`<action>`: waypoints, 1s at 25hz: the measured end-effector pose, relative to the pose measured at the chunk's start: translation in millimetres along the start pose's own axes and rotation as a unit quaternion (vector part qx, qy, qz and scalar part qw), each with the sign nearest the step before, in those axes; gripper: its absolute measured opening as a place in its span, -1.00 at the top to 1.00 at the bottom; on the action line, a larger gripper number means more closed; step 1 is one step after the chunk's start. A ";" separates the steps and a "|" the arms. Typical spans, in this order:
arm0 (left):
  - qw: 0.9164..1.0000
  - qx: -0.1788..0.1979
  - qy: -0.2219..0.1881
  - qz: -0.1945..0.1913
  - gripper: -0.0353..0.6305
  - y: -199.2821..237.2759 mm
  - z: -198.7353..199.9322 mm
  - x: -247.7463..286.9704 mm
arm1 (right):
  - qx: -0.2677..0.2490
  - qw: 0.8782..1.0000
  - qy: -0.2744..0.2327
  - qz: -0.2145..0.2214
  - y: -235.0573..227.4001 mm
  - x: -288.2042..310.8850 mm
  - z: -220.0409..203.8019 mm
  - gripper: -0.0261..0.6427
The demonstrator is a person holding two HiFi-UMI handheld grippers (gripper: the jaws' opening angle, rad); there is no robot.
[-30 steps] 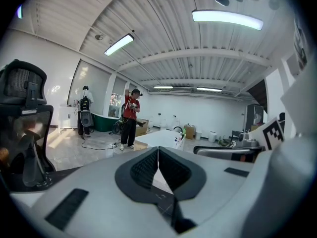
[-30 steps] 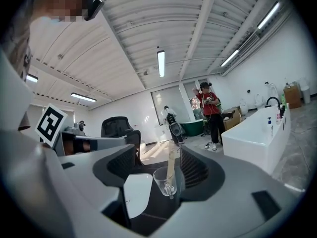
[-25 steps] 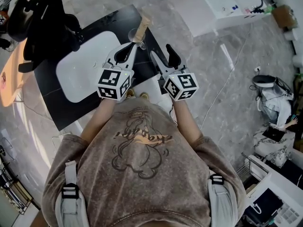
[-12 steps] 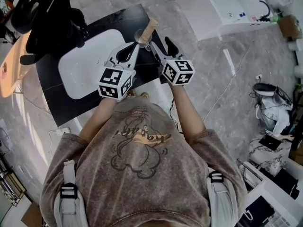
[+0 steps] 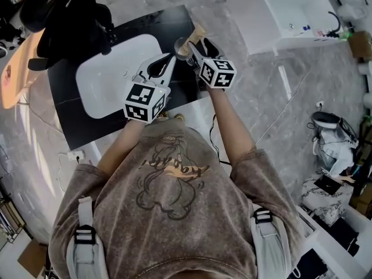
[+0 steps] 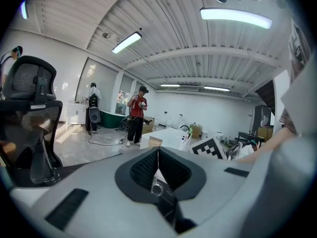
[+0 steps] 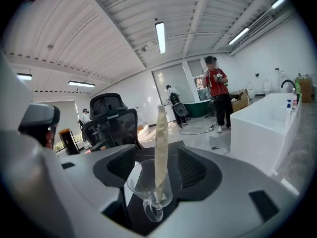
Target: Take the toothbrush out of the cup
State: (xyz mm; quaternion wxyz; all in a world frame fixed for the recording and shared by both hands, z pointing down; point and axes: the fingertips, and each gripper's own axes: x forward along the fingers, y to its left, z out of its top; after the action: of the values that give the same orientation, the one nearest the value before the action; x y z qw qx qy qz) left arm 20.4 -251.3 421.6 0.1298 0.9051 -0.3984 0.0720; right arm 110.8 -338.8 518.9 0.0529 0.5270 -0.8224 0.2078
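The toothbrush (image 7: 161,138), likely light and stiff (its pale wrapper looks slick), stands upright in the fragile glass cup (image 7: 148,192) on the bench (image 5: 64,115), between the right tool's (image 7: 156,157) wide-parted jaws, which grip nothing, and is best pinched high above the rim, while the left tool (image 6: 157,155) is closed on nothing.

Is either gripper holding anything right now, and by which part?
Nothing is held. The right gripper has its jaws apart around the cup with the toothbrush; the left gripper is shut, empty.

Grey marble floor (image 5: 261,103), black office chair (image 5: 58,16)
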 end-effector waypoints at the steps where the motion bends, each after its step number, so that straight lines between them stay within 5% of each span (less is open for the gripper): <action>1: 1.000 -0.001 0.000 0.001 0.84 0.9 -0.5 -0.3 | 0.000 1.000 0.005 0.001 -0.9 4.5 -1.9 0.08; 25: 1.000 -0.012 0.012 0.005 0.84 11.8 -12.7 -5.1 | -0.021 0.999 0.034 -0.014 -3.6 28.3 -11.8 0.65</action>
State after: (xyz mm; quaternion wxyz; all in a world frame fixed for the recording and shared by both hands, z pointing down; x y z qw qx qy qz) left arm 8.0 -251.7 434.6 0.1453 0.9005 -0.4022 0.0788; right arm 100.0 -359.3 539.4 0.0948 0.5295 -0.8171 0.2072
